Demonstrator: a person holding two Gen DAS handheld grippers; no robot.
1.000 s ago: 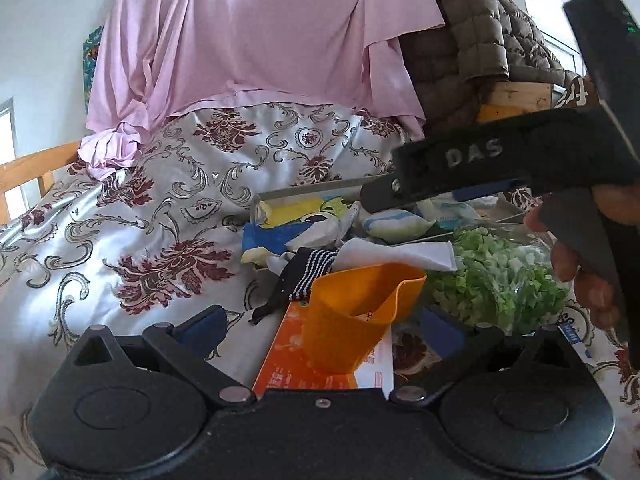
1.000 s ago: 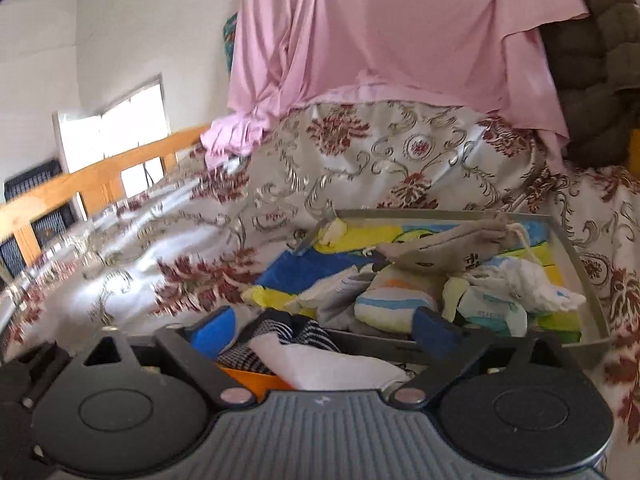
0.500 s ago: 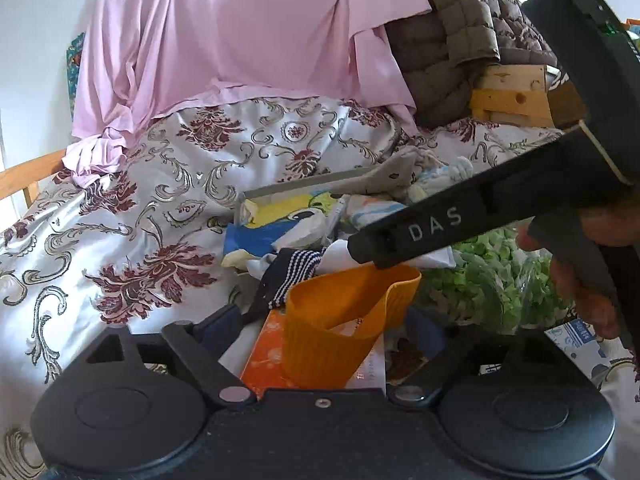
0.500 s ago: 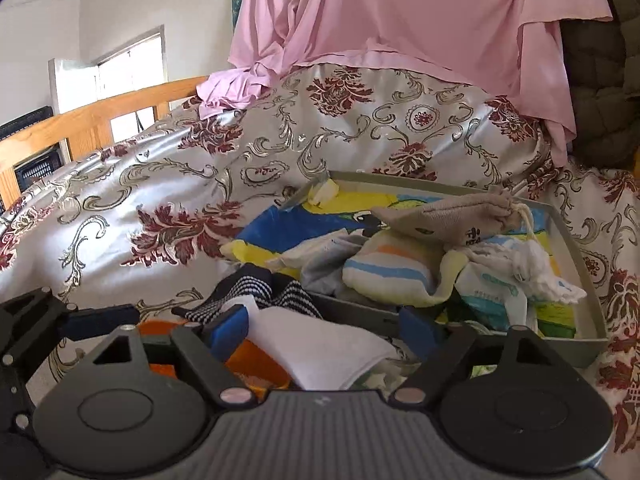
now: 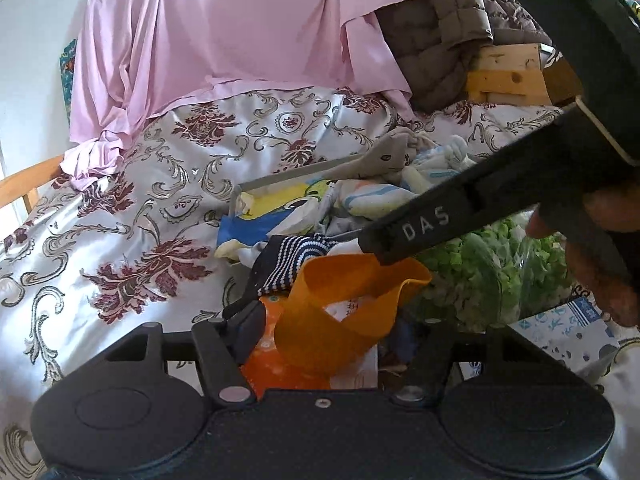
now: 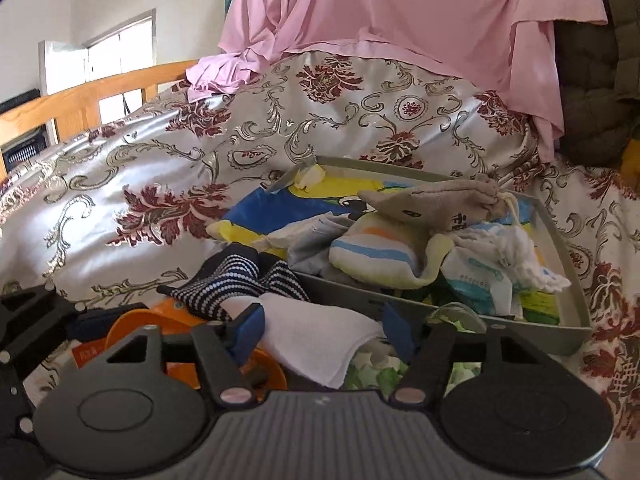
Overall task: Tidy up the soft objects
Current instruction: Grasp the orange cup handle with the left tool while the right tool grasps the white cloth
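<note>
An orange cup stands on an orange packet between the fingers of my left gripper. Its jaws are closing and a thin gap still shows at the left pad. A white cloth lies between the closing jaws of my right gripper, its edges near both pads and unwrinkled. Beside it a navy striped sock hangs over the corner of the grey tray. The tray holds a beige pouch, a striped sock and other soft pieces.
A clear bag of green pieces lies right of the cup, under a person's hand. The right gripper's finger crosses above the cup's far rim. A patterned bedspread, a pink sheet and a quilted jacket lie behind.
Both grippers' jaws have narrowed. The right gripper has dropped lower over the cup's far rim and onto the white cloth. The left gripper has edged closer around the orange cup.
</note>
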